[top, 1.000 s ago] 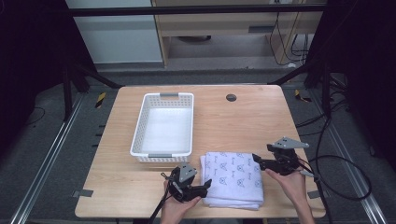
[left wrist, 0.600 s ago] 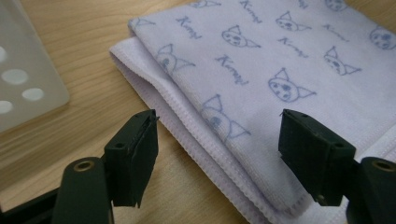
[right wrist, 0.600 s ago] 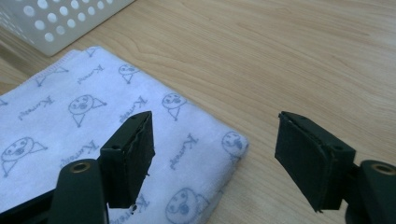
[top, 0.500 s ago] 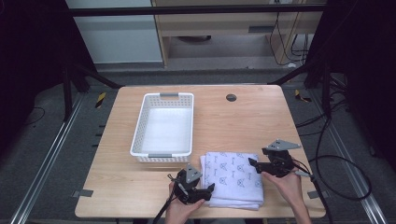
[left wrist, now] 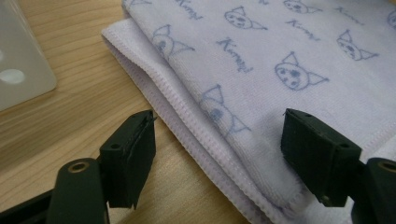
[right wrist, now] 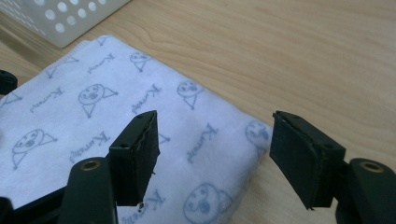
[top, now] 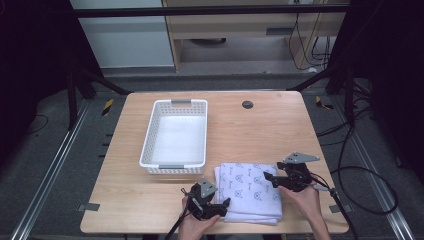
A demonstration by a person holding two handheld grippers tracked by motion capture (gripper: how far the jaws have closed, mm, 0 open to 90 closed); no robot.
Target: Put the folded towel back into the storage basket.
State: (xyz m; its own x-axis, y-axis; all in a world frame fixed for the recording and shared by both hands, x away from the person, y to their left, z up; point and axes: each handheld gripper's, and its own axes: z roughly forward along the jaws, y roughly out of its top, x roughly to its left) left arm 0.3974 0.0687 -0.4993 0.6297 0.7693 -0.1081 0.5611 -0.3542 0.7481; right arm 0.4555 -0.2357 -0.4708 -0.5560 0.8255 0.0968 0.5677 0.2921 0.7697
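Tabletop towel (top: 250,191) between hand-held grippers (folded)

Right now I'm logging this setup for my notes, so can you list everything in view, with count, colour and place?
Table: one, light wood, centre of the high view.
Basket: one, white perforated plastic, empty, on the table's left half.
Towel: one, folded, white with a blue cat-face print, at the table's near edge, right of the basket's near end.
Round insert: one, dark, in the tabletop near the far edge.
Left gripper: one, black, jaws open, straddling the towel's left folded edge.
Right gripper: one, black, jaws open, over the towel's right edge.
Hands: two, at the table's near edge, each holding a gripper.
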